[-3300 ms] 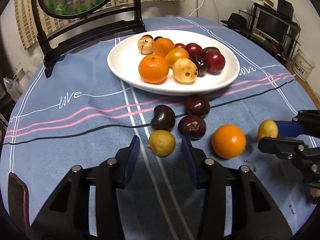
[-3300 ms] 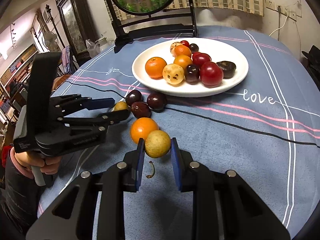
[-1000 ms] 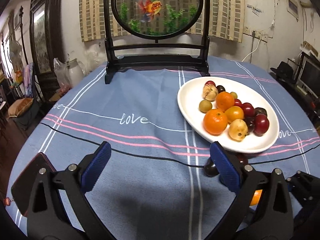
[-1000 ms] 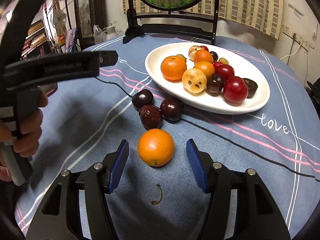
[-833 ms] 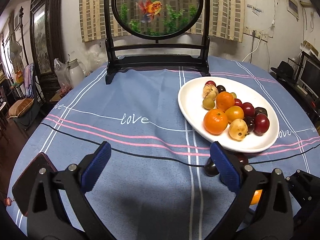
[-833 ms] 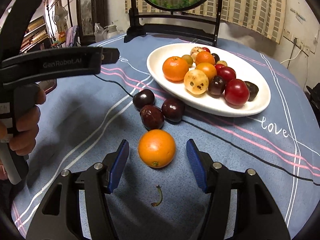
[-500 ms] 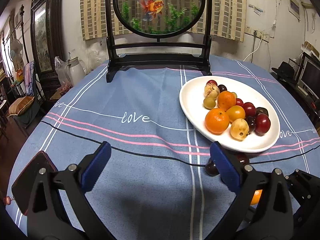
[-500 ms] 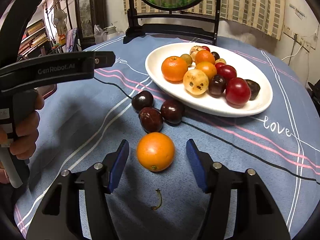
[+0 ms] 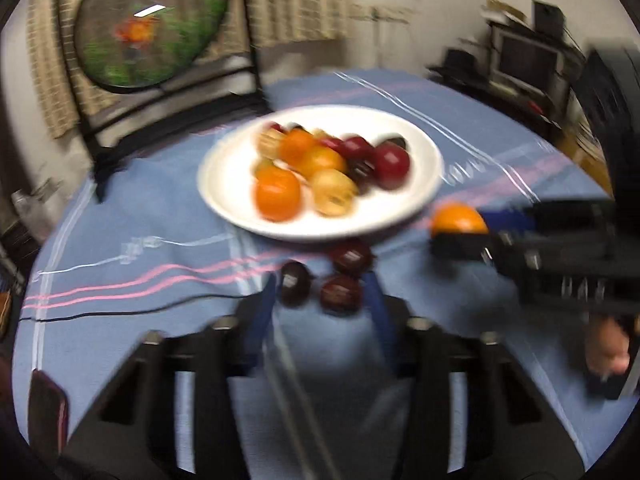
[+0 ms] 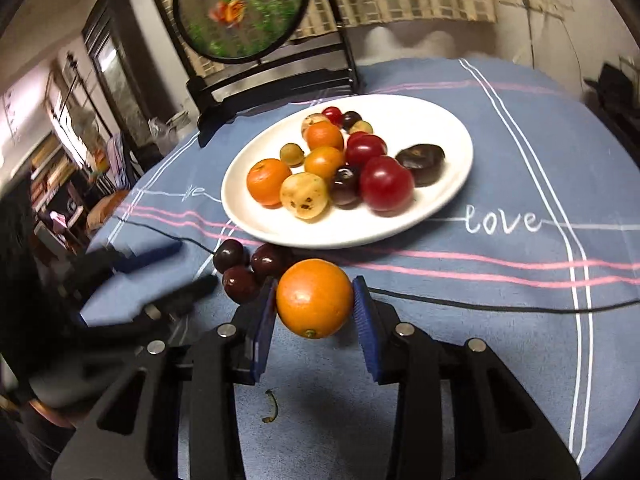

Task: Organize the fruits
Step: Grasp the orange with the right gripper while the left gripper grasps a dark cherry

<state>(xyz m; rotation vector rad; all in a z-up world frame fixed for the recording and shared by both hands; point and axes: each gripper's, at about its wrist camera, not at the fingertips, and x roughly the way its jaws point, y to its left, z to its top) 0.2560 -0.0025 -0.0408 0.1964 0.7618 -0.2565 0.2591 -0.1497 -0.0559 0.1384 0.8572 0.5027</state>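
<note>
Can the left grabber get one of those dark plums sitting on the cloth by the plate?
Probably yes. Two dark plums lie between the left gripper fingers, whose jaws have just been closing, with nothing in the way, though getting just one may be fiddly.

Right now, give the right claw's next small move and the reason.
Probably carry the orange forward over the white plate. The right claw, jaws just closing, has both pads against the orange, and the plate lies just beyond with bare space on its near right side.

right gripper [image 10: 315, 312]: jaws just closing, now pinching the orange [image 10: 315, 298], lifted off the tablecloth [image 10: 500, 320] | left gripper [image 9: 322, 304]: jaws just closing, now straddling two dark plums [image 9: 340, 294], pads not visibly pressing
</note>
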